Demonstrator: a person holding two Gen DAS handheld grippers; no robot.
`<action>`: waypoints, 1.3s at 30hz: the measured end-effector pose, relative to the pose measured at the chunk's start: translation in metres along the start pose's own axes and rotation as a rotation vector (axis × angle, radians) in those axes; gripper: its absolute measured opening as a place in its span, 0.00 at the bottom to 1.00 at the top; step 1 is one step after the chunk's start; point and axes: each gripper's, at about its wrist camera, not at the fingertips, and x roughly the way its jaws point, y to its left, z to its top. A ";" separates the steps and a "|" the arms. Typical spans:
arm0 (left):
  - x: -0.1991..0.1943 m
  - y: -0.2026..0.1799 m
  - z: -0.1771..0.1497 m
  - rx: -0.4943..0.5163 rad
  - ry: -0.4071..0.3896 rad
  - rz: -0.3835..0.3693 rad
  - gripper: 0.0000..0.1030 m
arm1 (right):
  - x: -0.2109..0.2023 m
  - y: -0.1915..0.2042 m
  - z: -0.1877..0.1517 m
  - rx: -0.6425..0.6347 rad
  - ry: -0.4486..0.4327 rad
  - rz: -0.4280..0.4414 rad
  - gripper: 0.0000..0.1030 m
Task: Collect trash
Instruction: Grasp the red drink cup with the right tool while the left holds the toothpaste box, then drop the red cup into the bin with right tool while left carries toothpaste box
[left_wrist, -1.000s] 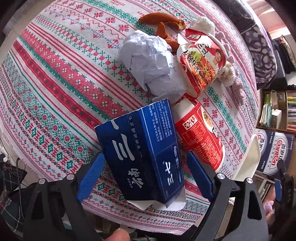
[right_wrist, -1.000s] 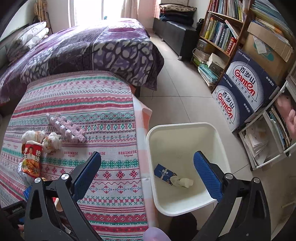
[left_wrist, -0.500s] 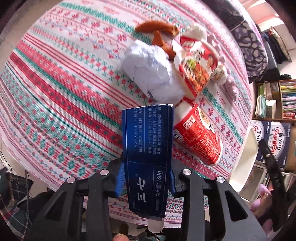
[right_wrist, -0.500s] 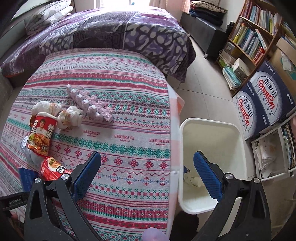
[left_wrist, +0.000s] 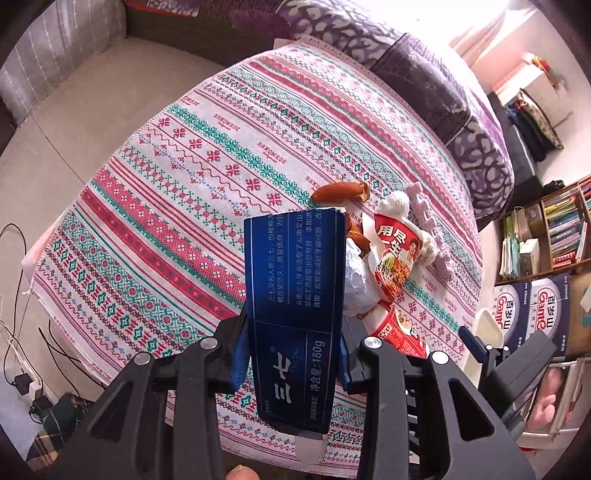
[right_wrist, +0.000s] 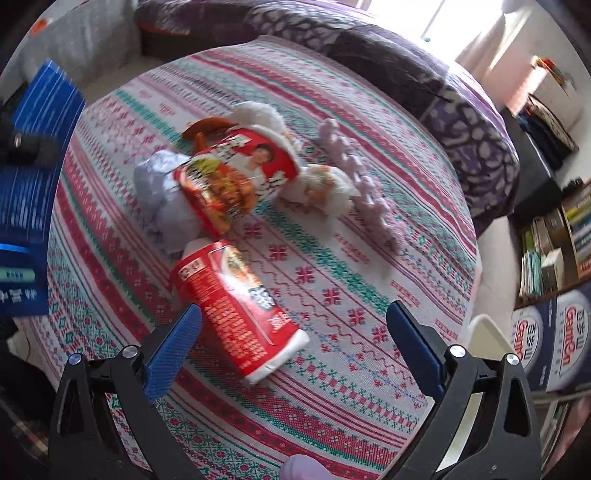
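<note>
**Left-wrist view: blue box clamped; red cup lined up for the right tongs**

Left-wrist view: left gripper (left_wrist: 291, 354) closed on the blue box (left_wrist: 295, 314), pads pressed against its two long sides, box lifted clear of the striped tablecloth (left_wrist: 166, 206). Long axis of the box pointing straight ahead along the fingers, far end up near the orange peel (left_wrist: 340, 192), near end sticking out below the pads toward the camera. White bin (left_wrist: 487, 328) glimpsed only as a rim at the right edge of the table, so likely the next stop for the box (a judgement, not something shown).

Right-wrist view: right gripper (right_wrist: 295, 339) spread wide and holding nothing. Red cup (right_wrist: 236, 306) lying on its side just ahead, nearest the left-hand pad, possibly brushing it (too blurred to tell). Long axis slanted, running from upper left to lower right, white rim end toward the gap between the fingers. Clearly the nearer tongs for this piece. Beyond it, the crumpled paper (right_wrist: 166, 199), the noodle lid (right_wrist: 236, 173), white tissue wads (right_wrist: 325, 184) and a pale purple strip (right_wrist: 362, 184), all touching or just beside one another. Probably needs a slight turn of the wrist to close across the cup's short width.
</note>
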 end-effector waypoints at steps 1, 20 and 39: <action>-0.002 0.005 0.002 -0.003 -0.001 -0.004 0.35 | 0.004 0.007 0.001 -0.028 0.006 -0.008 0.93; -0.025 0.007 0.030 0.055 -0.193 0.036 0.35 | -0.031 -0.022 0.032 0.220 -0.089 0.160 0.42; -0.066 -0.085 0.013 0.273 -0.617 0.131 0.35 | -0.104 -0.095 0.023 0.581 -0.533 0.165 0.43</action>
